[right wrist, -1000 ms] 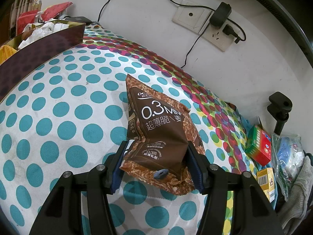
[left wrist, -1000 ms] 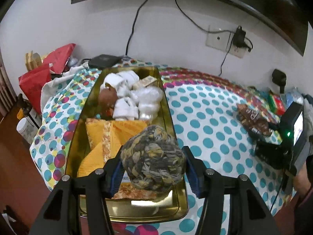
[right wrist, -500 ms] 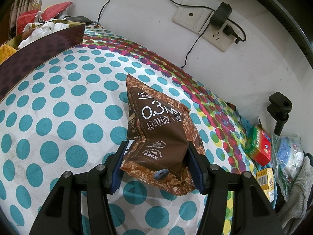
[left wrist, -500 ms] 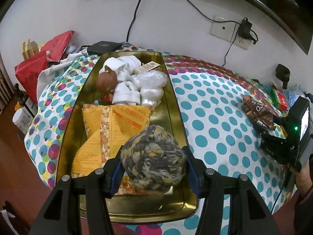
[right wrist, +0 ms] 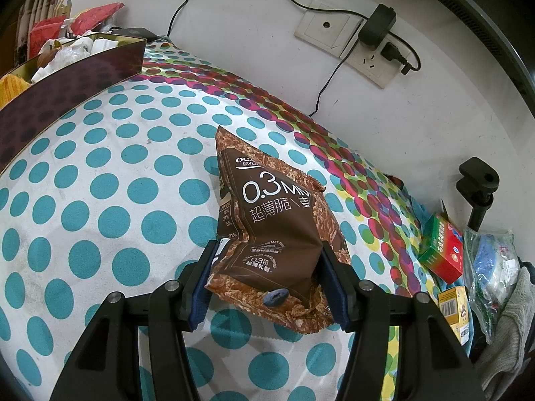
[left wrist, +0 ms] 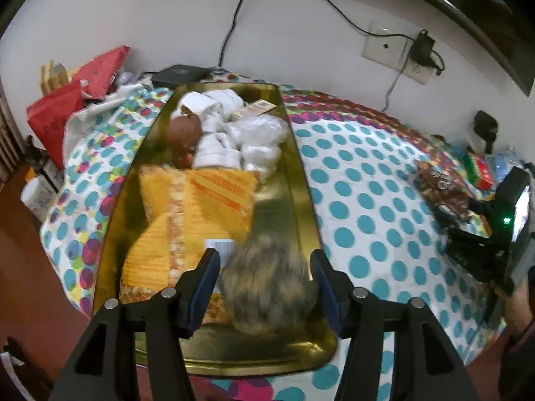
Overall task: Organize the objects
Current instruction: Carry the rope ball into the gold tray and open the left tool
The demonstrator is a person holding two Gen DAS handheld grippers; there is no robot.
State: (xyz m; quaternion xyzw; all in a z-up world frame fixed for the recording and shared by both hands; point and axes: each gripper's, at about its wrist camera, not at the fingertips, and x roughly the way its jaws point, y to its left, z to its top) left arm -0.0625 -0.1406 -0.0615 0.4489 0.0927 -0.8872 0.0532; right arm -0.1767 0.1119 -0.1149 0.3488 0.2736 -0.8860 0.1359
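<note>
On the polka-dot tablecloth (right wrist: 110,180), the right gripper (right wrist: 267,279) clamps the brown snack bag (right wrist: 271,230), while the left gripper's (left wrist: 265,287) opening jaws flank a blurred yarn ball (left wrist: 267,284) over the gold tray (left wrist: 301,193).

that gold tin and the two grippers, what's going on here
A person is tidying loose items into the gold tin on a dotted tablecloth. The left hand-held gripper is over the tin's near end with its jaws opening around a blurred yarn ball, which looks to be dropping in beside the orange packet. The right hand-held gripper is shut on a brown snack bag out on the cloth, not yet moved to the tin.
</note>
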